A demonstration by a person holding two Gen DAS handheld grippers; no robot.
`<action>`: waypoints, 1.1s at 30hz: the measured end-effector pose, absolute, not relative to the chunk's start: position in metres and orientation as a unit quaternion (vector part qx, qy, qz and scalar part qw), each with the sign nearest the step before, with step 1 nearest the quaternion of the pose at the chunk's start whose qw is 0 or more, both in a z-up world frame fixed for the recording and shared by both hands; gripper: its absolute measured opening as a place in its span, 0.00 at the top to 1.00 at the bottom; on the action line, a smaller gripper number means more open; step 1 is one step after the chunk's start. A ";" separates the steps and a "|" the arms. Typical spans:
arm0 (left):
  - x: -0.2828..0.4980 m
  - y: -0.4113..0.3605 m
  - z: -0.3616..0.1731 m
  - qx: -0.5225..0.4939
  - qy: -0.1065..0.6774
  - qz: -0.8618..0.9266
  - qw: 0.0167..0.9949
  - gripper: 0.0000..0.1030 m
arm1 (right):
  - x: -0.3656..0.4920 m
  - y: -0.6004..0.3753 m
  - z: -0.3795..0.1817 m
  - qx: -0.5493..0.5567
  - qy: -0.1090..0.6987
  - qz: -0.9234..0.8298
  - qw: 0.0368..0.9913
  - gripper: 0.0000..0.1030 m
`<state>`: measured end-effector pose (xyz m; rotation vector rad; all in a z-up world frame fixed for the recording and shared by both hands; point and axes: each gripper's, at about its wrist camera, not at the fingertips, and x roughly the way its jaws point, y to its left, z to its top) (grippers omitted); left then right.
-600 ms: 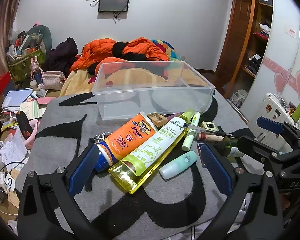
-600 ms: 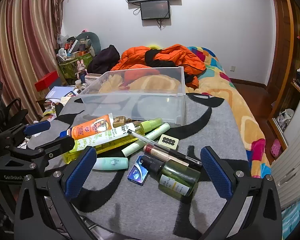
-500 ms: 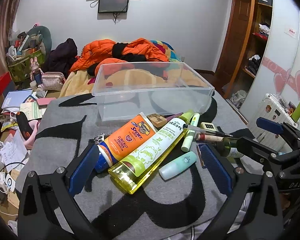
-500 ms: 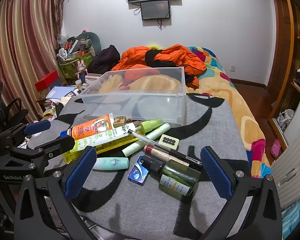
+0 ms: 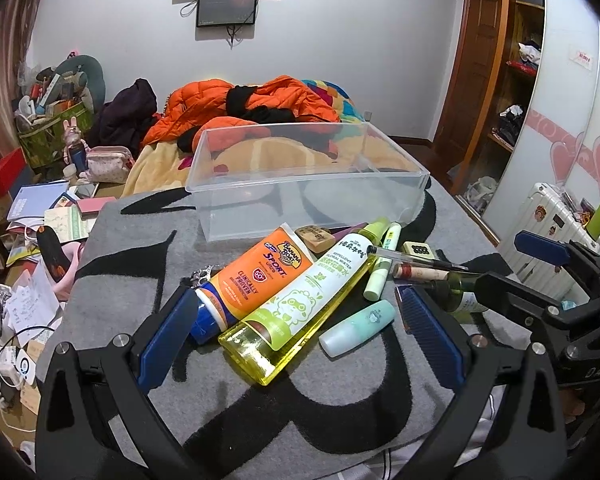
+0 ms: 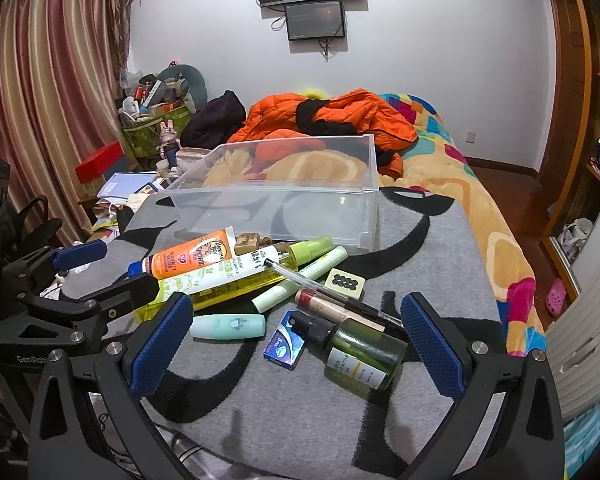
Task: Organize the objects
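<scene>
A clear plastic bin point(image 5: 312, 180) point(image 6: 300, 192) stands empty on the grey and black blanket. In front of it lies a pile: an orange sunscreen tube point(image 5: 260, 276), a yellow floral-water bottle point(image 5: 300, 312), a mint bottle point(image 5: 358, 328), a pale green tube point(image 5: 380, 276) and a pen point(image 5: 416, 258). My left gripper point(image 5: 298, 334) hangs open over the sunscreen and yellow bottle, holding nothing. My right gripper point(image 6: 296, 344) is open above a green glass spray bottle point(image 6: 360, 354), a blue packet point(image 6: 284, 344) and a dotted tile point(image 6: 345, 280), touching none.
An orange jacket point(image 6: 340, 120) lies on the bed behind the bin. Papers and boxes point(image 5: 40, 216) crowd the left side. A white suitcase point(image 5: 548, 216) stands at the right. Each gripper shows at the edge of the other's view.
</scene>
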<state>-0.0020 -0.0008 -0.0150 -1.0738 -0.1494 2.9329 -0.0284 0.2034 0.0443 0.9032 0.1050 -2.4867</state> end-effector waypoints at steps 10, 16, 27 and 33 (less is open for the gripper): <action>-0.002 -0.002 -0.016 -0.344 -0.051 0.938 0.006 0.00 | -0.026 0.202 0.044 0.331 0.036 -0.910 0.248 0.00; -0.001 -0.003 -0.016 -0.346 -0.054 0.937 0.012 0.00 | -0.026 0.202 0.044 0.331 0.036 -0.910 0.248 0.00; -0.004 -0.015 -0.020 -0.351 -0.061 0.934 0.020 0.20 | -0.035 0.215 0.039 0.334 0.021 -0.916 0.221 0.01; -0.015 -0.043 -0.027 -0.364 -0.082 0.928 0.003 0.20 | -0.046 0.235 0.029 0.348 0.007 -0.918 0.192 0.01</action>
